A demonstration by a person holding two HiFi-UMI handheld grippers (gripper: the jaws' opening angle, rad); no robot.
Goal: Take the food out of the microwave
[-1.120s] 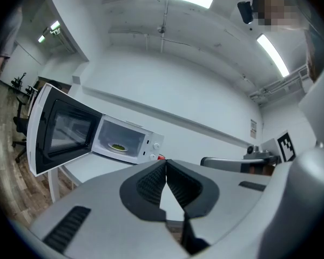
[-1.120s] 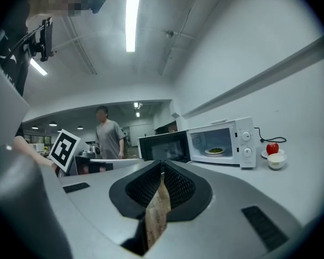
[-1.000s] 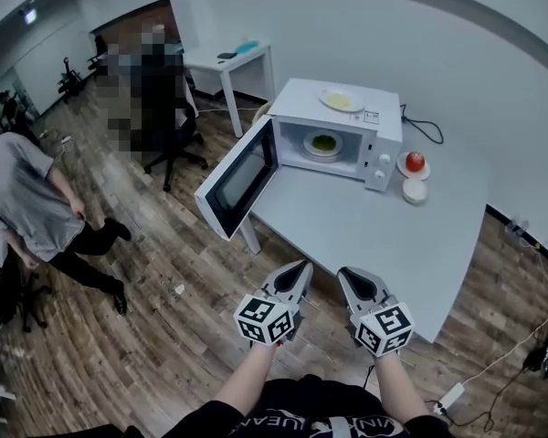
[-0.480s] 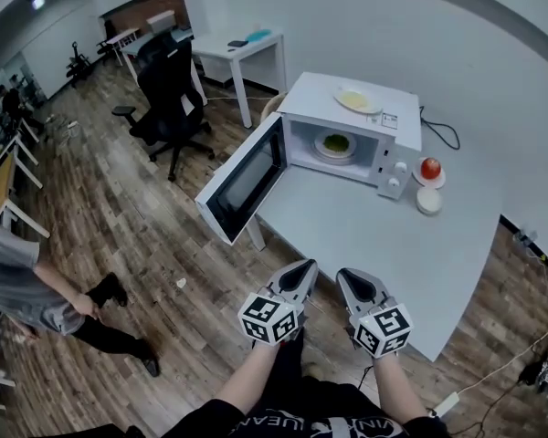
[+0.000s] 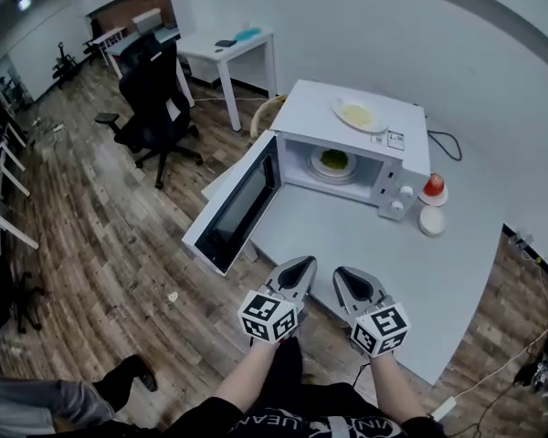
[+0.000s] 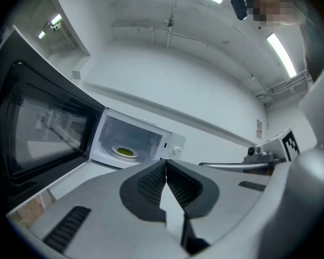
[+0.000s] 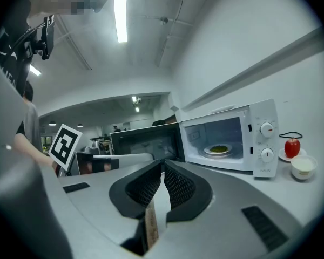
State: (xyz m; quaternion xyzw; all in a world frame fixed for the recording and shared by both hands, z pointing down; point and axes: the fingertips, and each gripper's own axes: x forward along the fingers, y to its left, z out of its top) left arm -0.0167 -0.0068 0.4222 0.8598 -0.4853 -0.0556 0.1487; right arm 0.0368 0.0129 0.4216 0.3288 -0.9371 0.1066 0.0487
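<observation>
The white microwave point(image 5: 347, 149) stands on the grey table point(image 5: 365, 235) with its door point(image 5: 233, 208) swung wide open to the left. Inside, a plate of green food point(image 5: 334, 161) rests on the turntable; it also shows in the left gripper view point(image 6: 124, 151) and the right gripper view point(image 7: 219, 149). My left gripper point(image 5: 297, 267) and right gripper point(image 5: 347, 276) hang side by side over the table's near edge, well short of the microwave. Both point roughly level at it. Each has its jaws together with nothing between them point(image 6: 166, 163) point(image 7: 163, 163).
A plate of yellow food point(image 5: 358, 115) lies on top of the microwave. A red apple on a saucer point(image 5: 434, 187) and a white bowl point(image 5: 430, 221) sit right of it. An office chair point(image 5: 151, 94) and a white desk point(image 5: 228, 48) stand at the back left.
Both grippers have come forward toward the table together, and the microwave looks nearer. The person at the left has slipped down to the picture's lower-left corner.
</observation>
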